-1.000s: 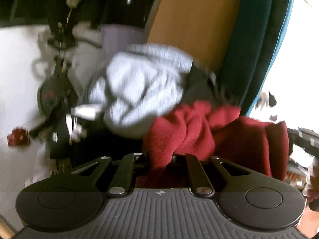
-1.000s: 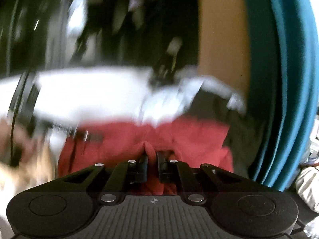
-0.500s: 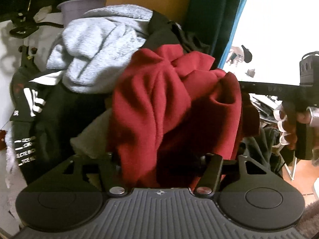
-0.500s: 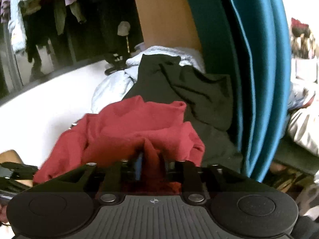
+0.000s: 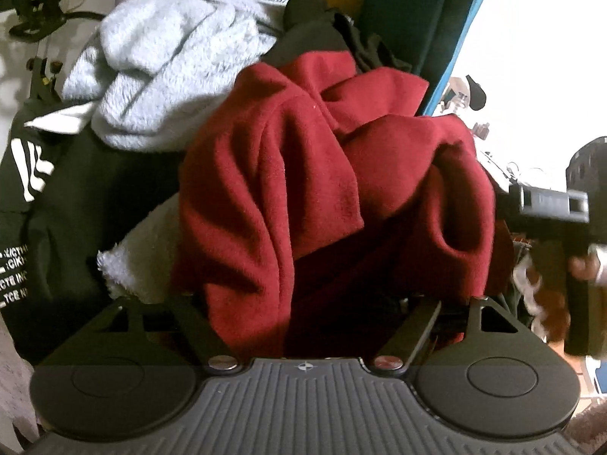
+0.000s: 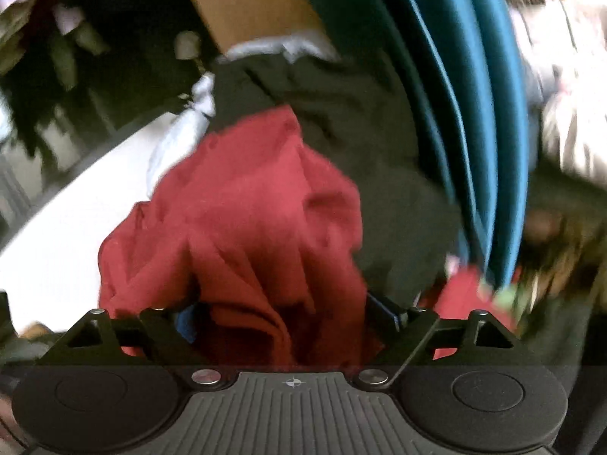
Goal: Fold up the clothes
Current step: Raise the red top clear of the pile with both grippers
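Note:
A crumpled dark red fleece garment [image 5: 303, 174] lies heaped on top of a clothes pile. My left gripper [image 5: 303, 303] is open, its jaws spread wide, and the red cloth drapes loosely between them and hides the tips. In the right wrist view the same red garment [image 6: 246, 227] fills the gap of my right gripper [image 6: 284, 314], which is also open, with blue pads [image 6: 383, 313] showing on either side. That view is motion-blurred. The right gripper's body [image 5: 550, 204] shows at the right edge of the left view, held by a hand [image 5: 584, 265].
A pale grey fleece [image 5: 170, 76], a black garment with white print [image 5: 57, 208] and a white fluffy piece [image 5: 144, 261] lie beside and under the red one. A teal curtain [image 6: 474, 113] hangs at the right, an orange-brown board [image 6: 242, 3] behind, a white surface [image 6: 57, 227] to the left.
Both grippers, shut on the red garment a second ago, have opened wide. The red garment now rests slack on the pile, and the right gripper is swinging.

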A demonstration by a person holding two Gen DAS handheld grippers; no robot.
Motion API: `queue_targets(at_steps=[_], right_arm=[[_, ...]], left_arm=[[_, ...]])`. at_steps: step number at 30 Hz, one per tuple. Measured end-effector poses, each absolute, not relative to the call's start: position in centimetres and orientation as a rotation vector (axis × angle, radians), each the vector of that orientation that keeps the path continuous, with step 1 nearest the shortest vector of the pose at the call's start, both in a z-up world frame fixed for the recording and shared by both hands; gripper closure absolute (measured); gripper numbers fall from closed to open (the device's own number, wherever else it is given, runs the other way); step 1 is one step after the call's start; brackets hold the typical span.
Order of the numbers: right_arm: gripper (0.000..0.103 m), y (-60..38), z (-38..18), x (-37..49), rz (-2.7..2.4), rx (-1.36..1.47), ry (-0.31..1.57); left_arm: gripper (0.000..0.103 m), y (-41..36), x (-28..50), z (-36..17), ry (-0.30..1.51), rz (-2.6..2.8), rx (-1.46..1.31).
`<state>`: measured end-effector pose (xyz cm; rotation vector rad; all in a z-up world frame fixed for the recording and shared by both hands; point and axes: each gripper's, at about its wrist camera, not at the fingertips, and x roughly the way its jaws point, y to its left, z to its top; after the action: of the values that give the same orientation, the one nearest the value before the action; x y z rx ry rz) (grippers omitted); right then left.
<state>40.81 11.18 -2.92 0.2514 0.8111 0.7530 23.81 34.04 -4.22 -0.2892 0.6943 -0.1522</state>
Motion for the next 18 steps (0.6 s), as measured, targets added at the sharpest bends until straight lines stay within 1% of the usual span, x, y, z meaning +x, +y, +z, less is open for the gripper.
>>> queue_targets(at_steps=[2,3,4,5,6,9,15,18], right_arm=[[0.02,12.1,-4.1,40.5,0.753,0.256,0.851],[0.031,12.4,-4.4,40.3,0.764,0.259,0.863],[0.04,12.7,-4.6,40.1,0.778,0.265,0.872],[0.052,12.9,-4.3,39.6,0.786,0.271,0.874],[0.058,13.1,-3.8,39.2,0.798,0.27,0.871],[0.064,13.5,-1.4,37.6,0.884,0.281,0.833],[0.066,13.0,3.2,36.8,0.942,0.354,0.7],[0.066,12.7,5.2,36.7,0.939,0.39,0.636]], left_arm=[[0.03,34.0,23.9,-4.4,0.7,-0.151,-0.295],[0.048,34.0,23.8,-4.4,0.703,-0.148,-0.29],[0.071,34.0,23.7,-4.1,0.706,-0.14,-0.278],[0.078,34.2,23.5,-3.8,0.71,-0.137,-0.273],[0.085,34.4,23.2,-3.3,0.709,-0.141,-0.282],[0.087,35.0,21.5,-0.6,0.641,-0.156,-0.336],[0.088,35.6,18.9,6.3,0.407,-0.19,-0.395],[0.088,35.9,19.5,7.7,0.373,-0.179,-0.384]])
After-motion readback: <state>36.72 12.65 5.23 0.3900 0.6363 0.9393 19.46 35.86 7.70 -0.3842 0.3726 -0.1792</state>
